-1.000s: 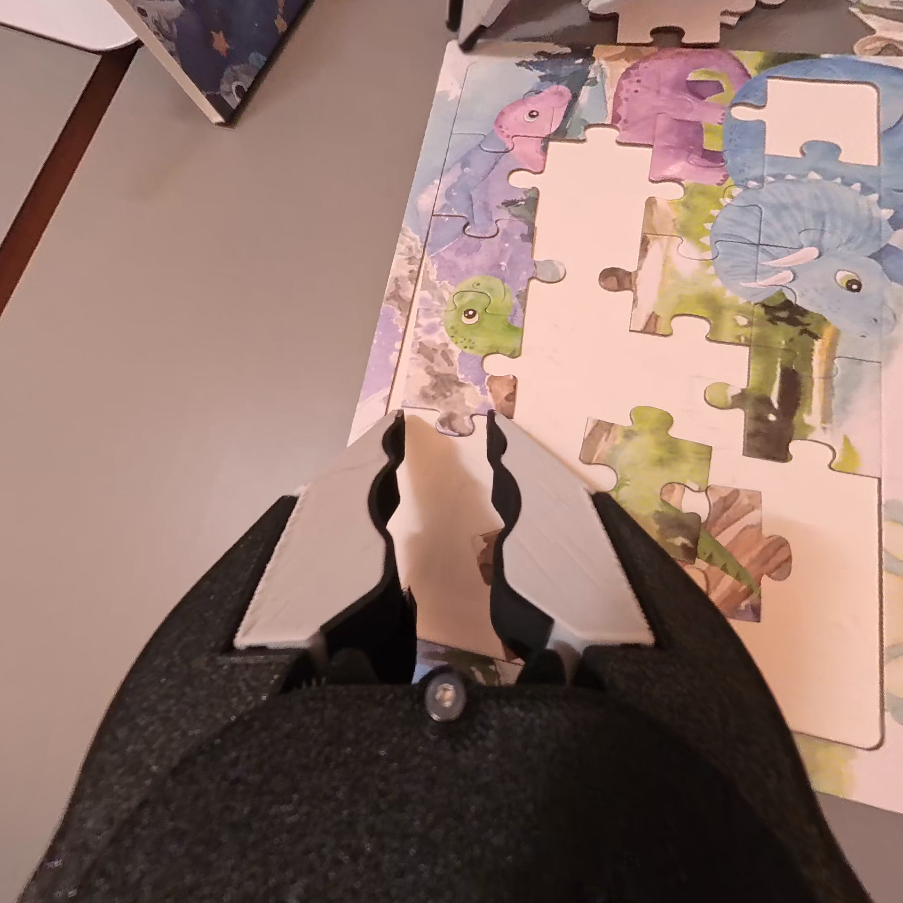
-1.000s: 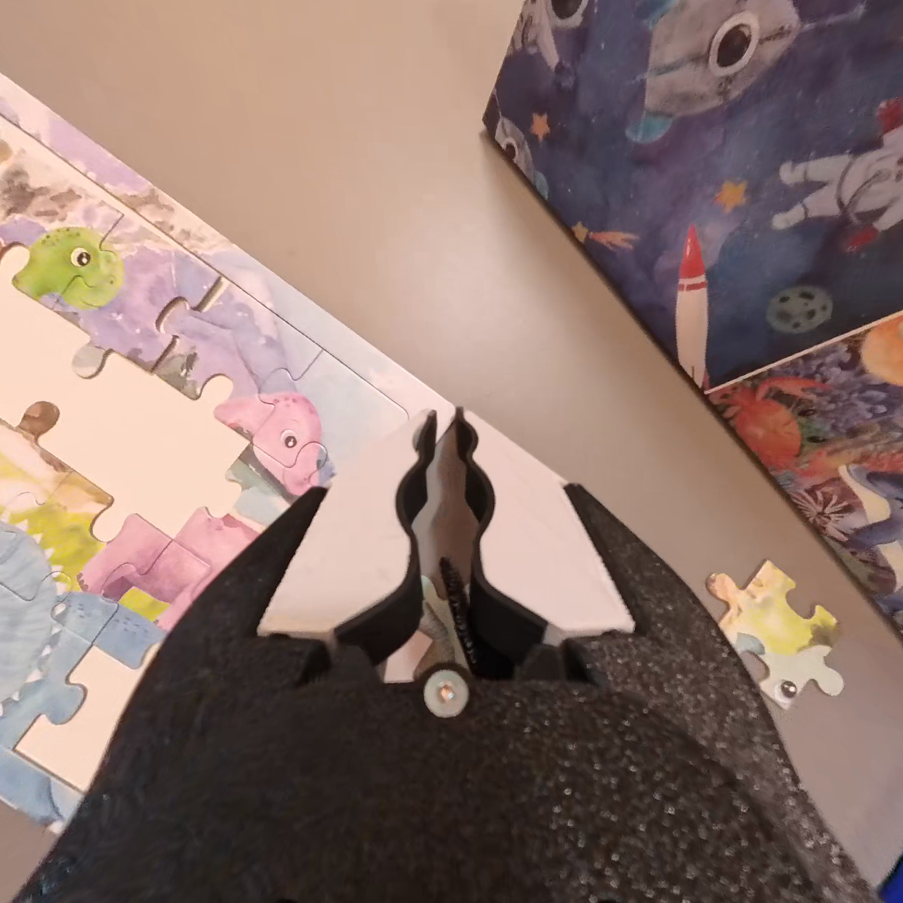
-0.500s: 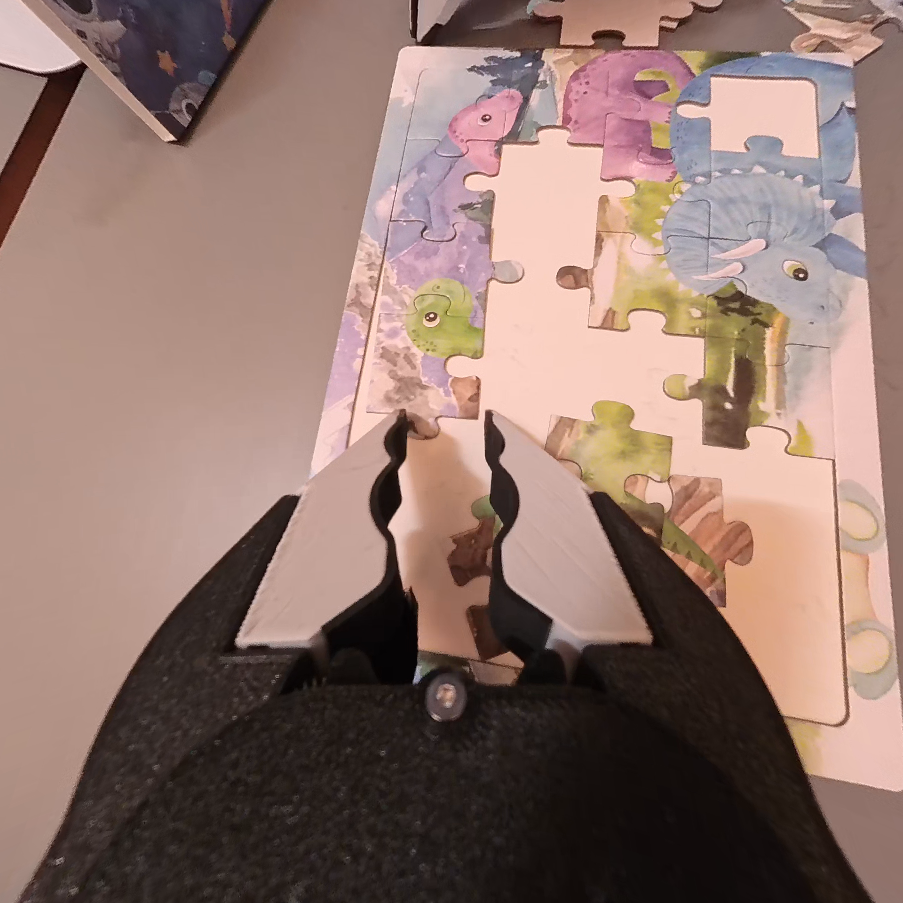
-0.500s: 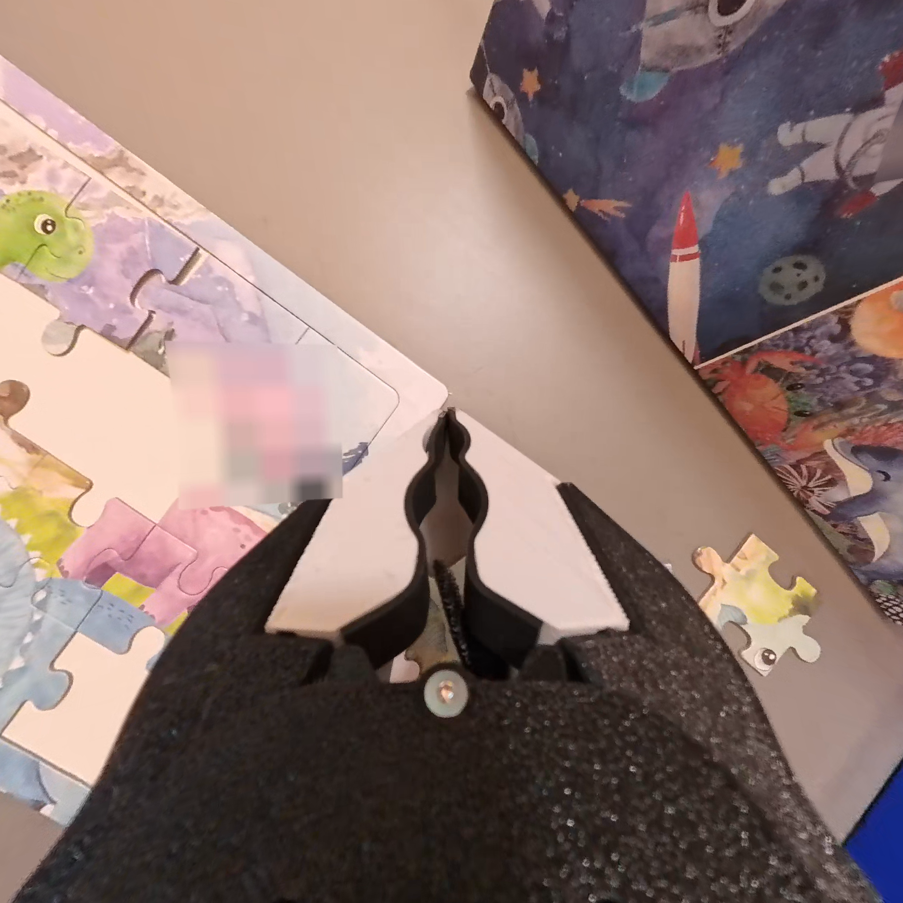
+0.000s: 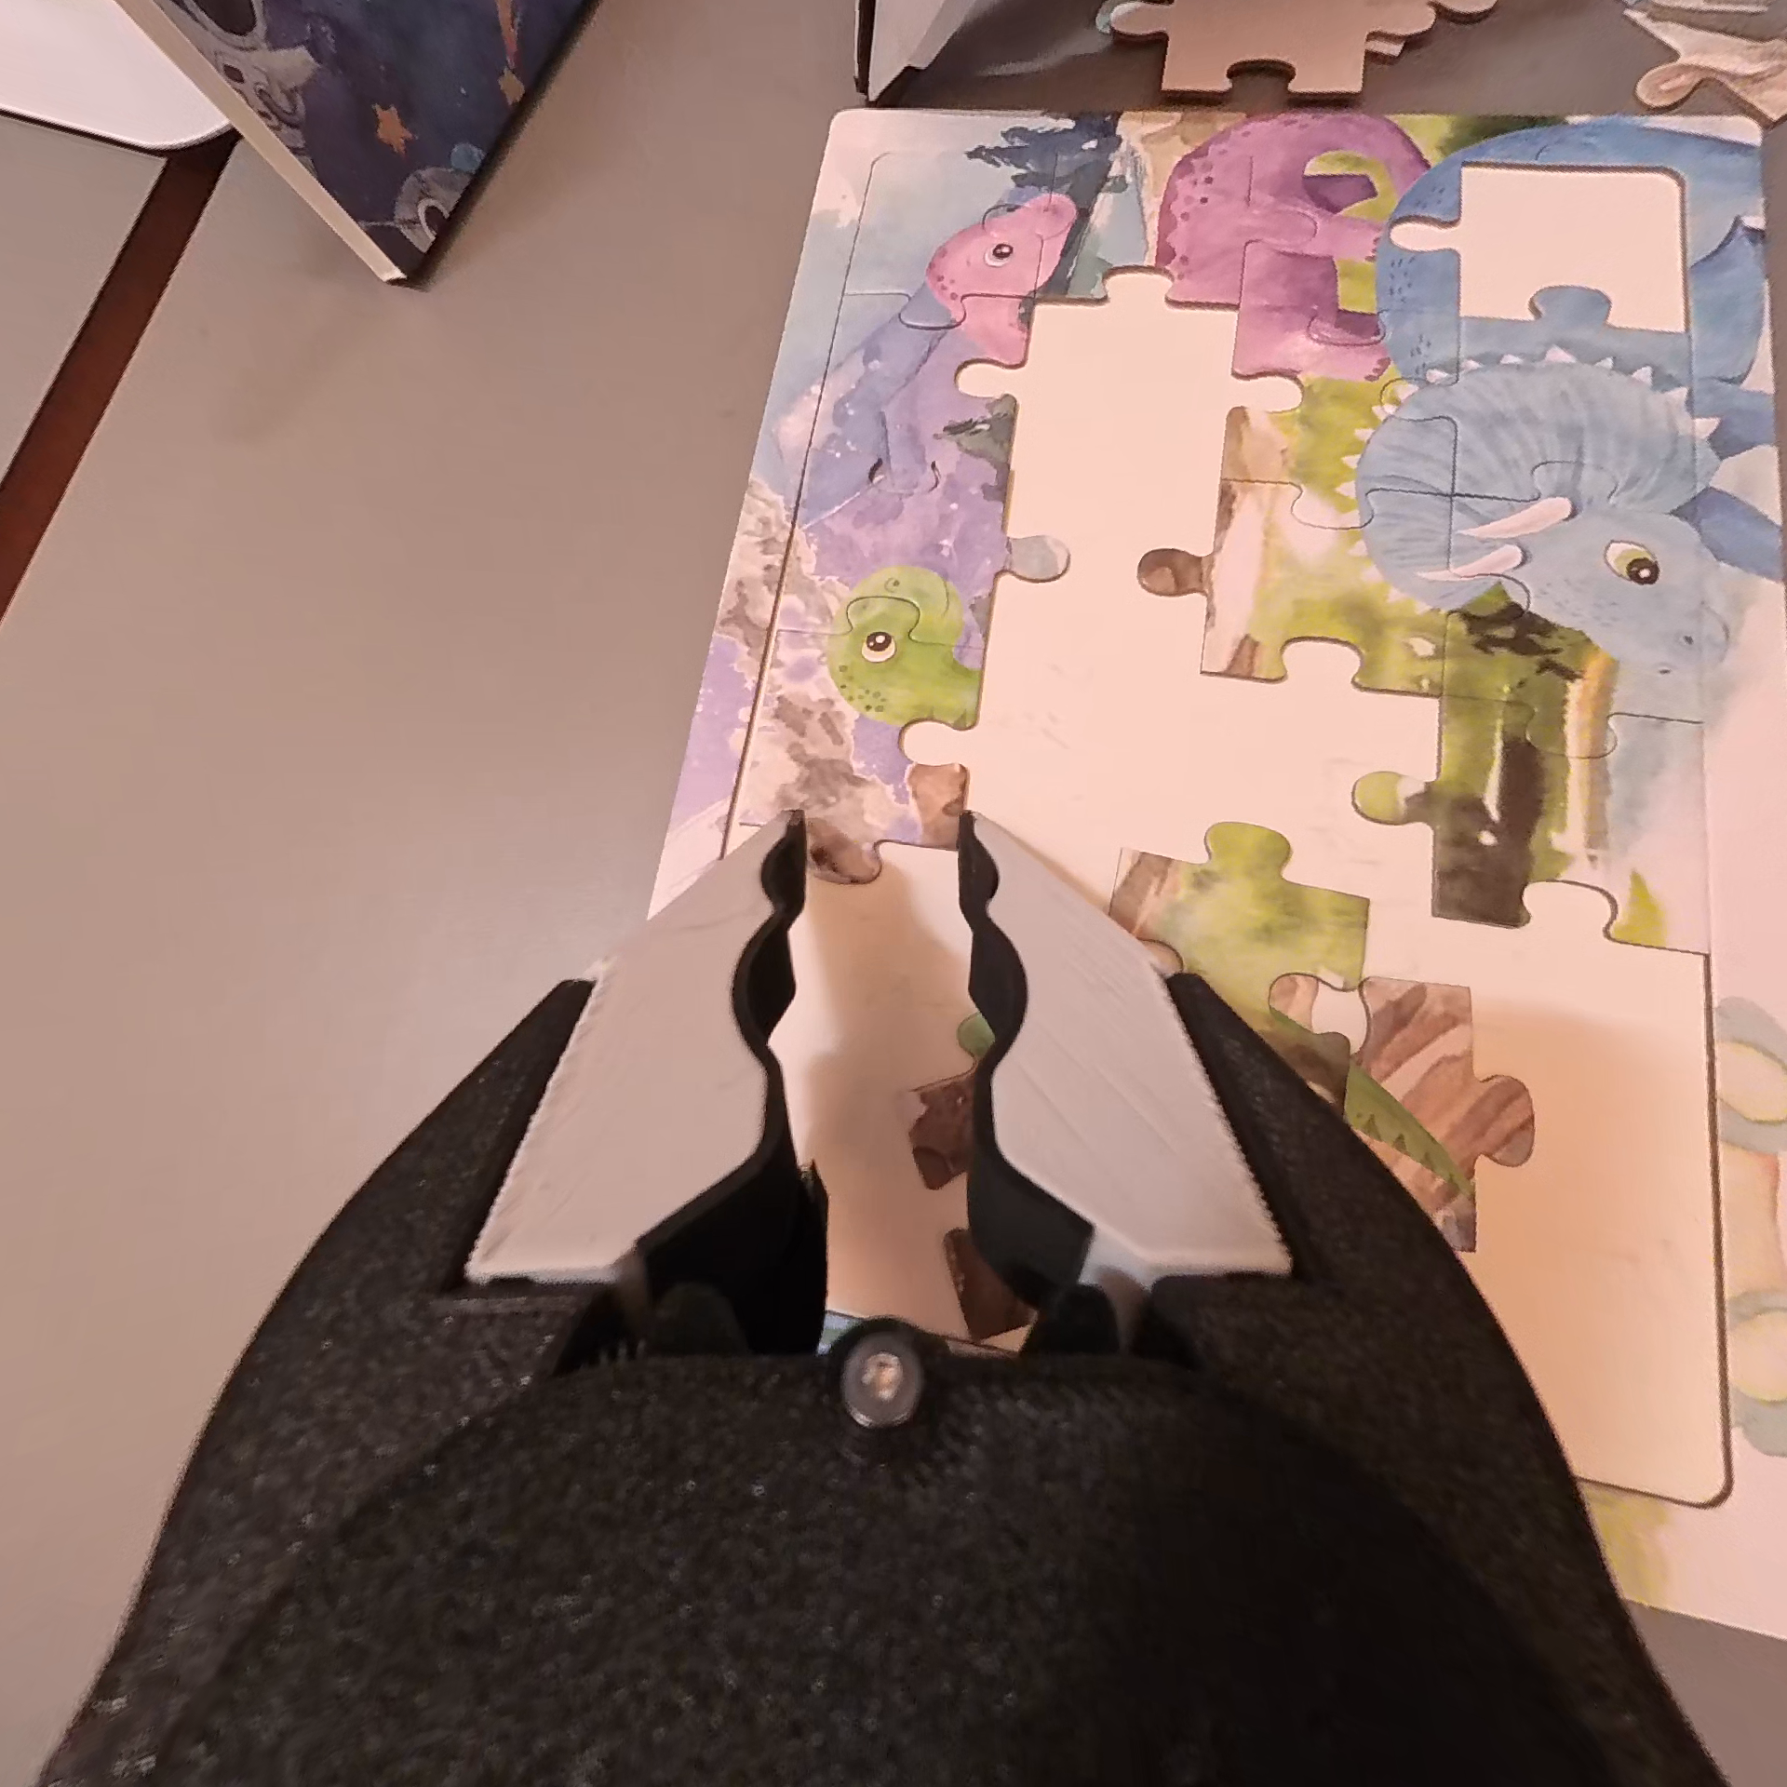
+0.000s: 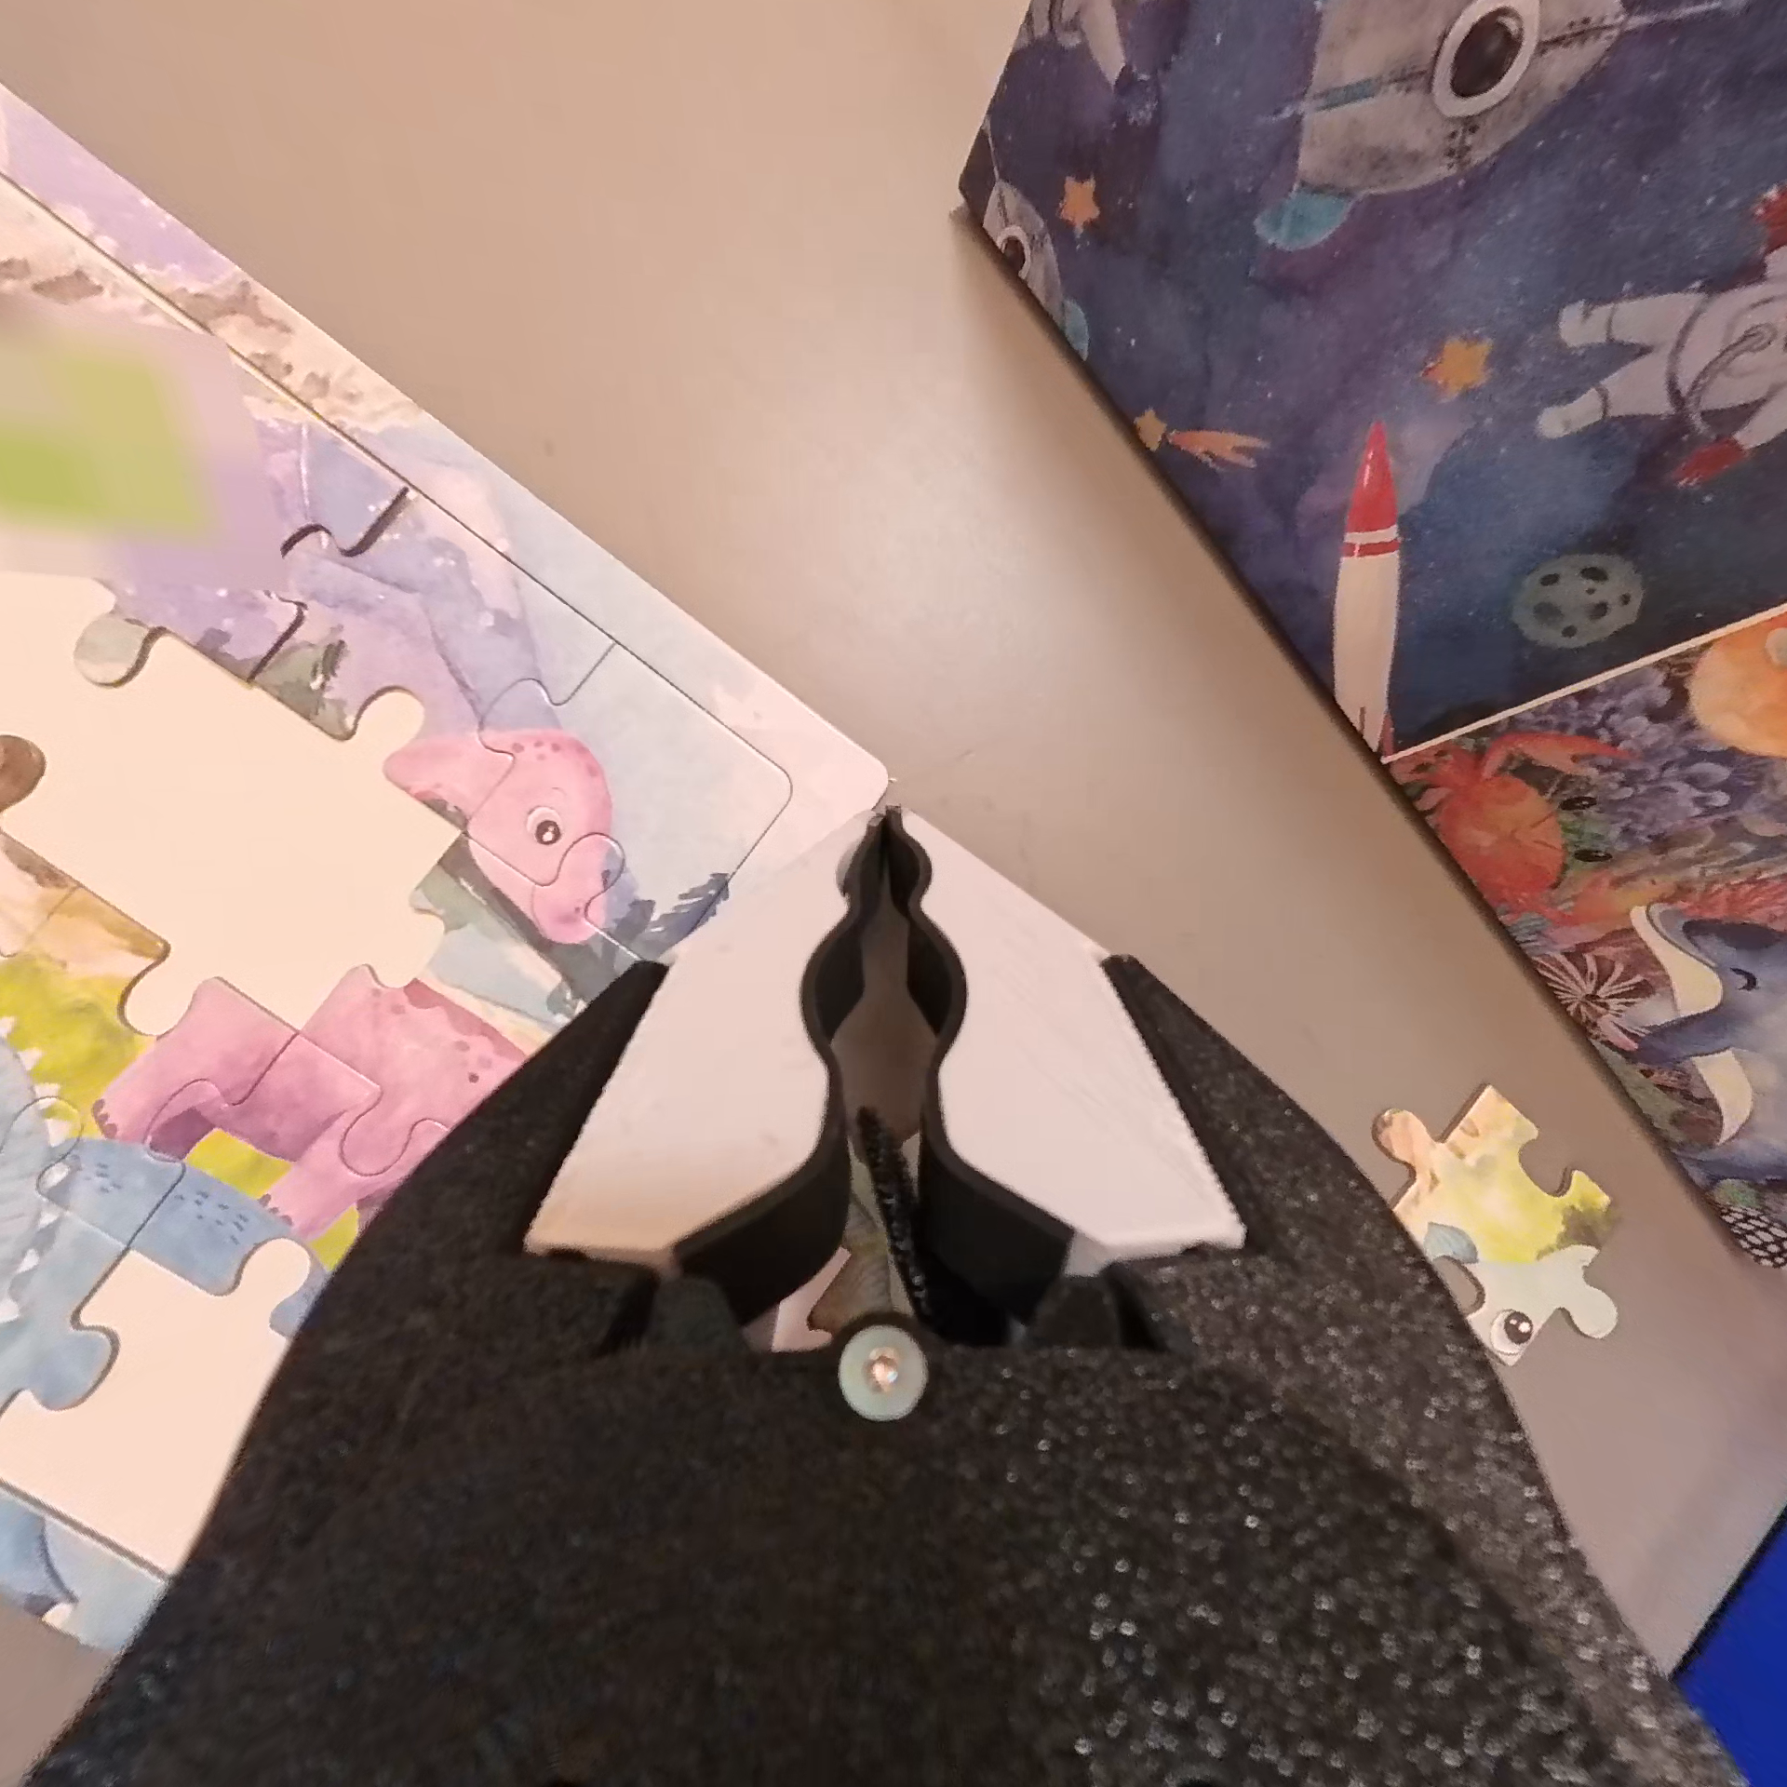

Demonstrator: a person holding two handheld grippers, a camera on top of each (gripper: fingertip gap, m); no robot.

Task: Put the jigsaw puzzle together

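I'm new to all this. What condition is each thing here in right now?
Left tongs: open, empty, above the puzzle board.
Right tongs: tips shut; whether they hold anything is unclear.
Puzzle board: flat on the table, partly filled, several gaps bare.
Loose piece: picture side up on the table, beside the box.
Box: on the table, untouched.

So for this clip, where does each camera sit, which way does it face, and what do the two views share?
Left wrist view: on the left gripper, looking down along open jaws at the puzzle board on the table.
Right wrist view: on the right gripper, jaws closed, over the board's corner, facing the picture box and a loose piece.
Shared: the board's pink dinosaur and the box.
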